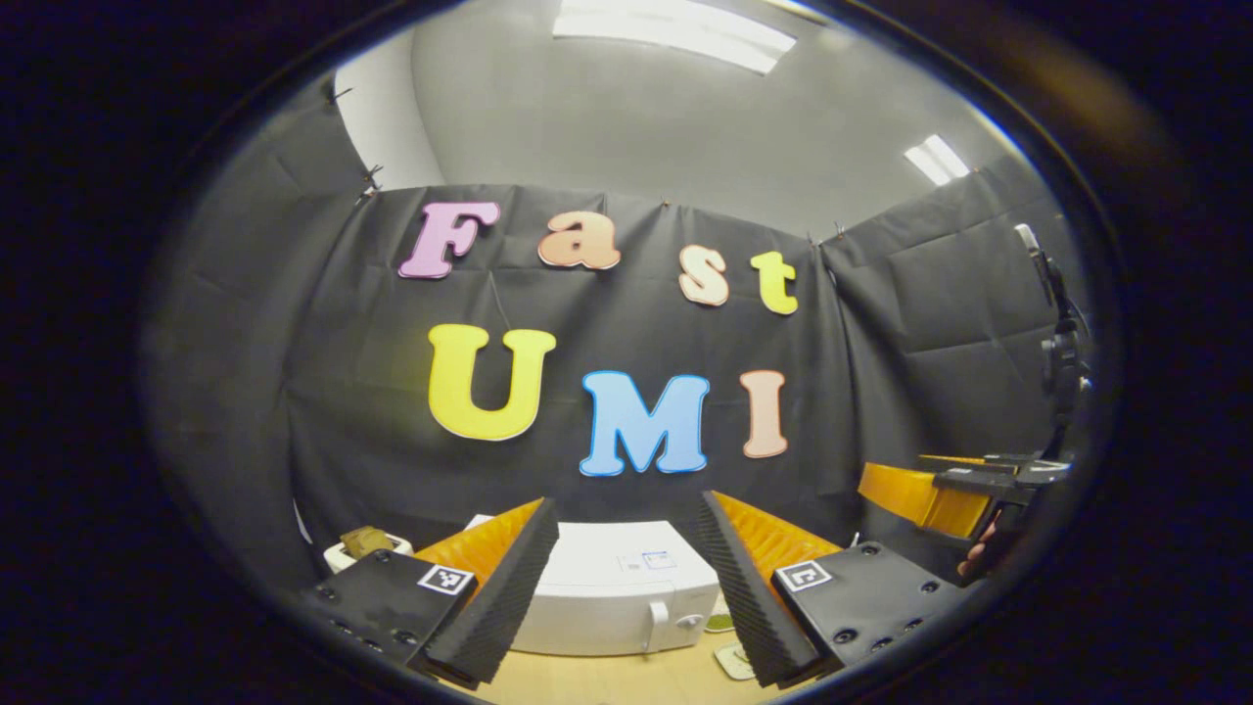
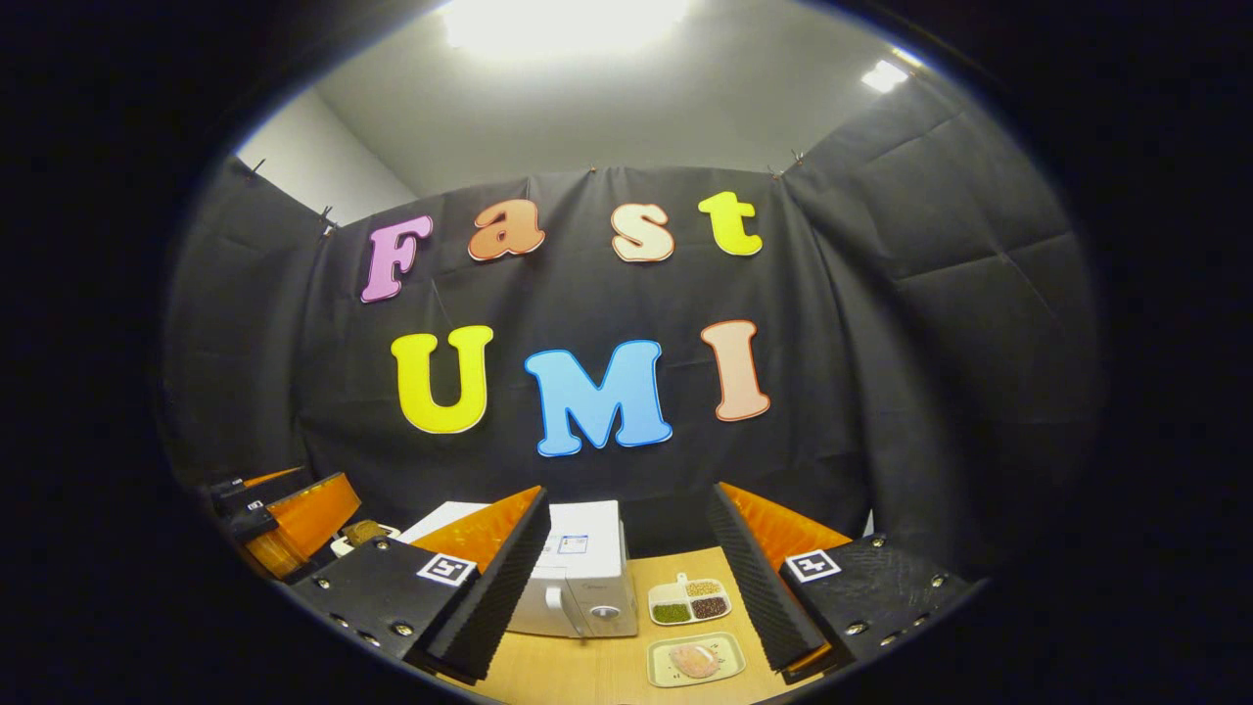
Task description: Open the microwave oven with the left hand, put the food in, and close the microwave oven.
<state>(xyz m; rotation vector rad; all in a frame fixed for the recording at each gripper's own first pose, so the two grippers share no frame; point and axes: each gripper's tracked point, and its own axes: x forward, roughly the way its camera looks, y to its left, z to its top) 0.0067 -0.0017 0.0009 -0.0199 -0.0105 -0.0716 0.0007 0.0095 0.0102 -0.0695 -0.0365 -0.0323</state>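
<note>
Both grippers, left gripper (image 1: pixel 626 578) and right gripper (image 2: pixel 626 578), hover released, facing the closed white box-shaped microwave oven (image 1: pixel 617 597) for door access.

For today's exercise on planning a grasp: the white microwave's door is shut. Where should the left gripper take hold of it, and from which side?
Grip the upright handle on the microwave, beside the round knob. Come from the front, the left gripper with jaws apart, one finger on each side of the bar. The handle is a slim vertical bar standing off the door, so it probably suits a sideways pinch.
</note>
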